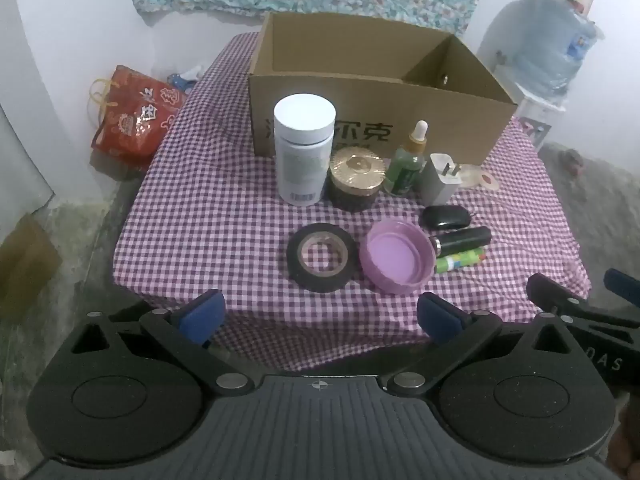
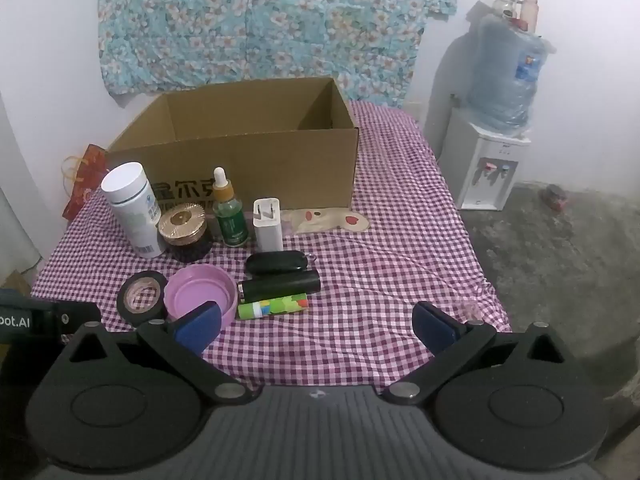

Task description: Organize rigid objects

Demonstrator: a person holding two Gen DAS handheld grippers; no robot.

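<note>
Checked cloth (image 2: 400,240) covers the table by a water dispenser (image 2: 486,172); both grippers' jaws spread.

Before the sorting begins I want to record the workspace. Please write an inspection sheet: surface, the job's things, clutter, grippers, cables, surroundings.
Surface: table under a purple checked cloth, lightly wrinkled.
Job's things: open cardboard box at the back; in front stand a white bottle, gold-lidded jar, dropper bottle and white charger; nearer lie a tape roll, pink lid, black key fob, black tube and green tube.
Clutter: flat beige piece beside the box.
Grippers: left gripper and right gripper open, both holding nothing.
Cables: nothing seen.
Surroundings: water dispenser, red bag, floral cloth on the wall.
</note>
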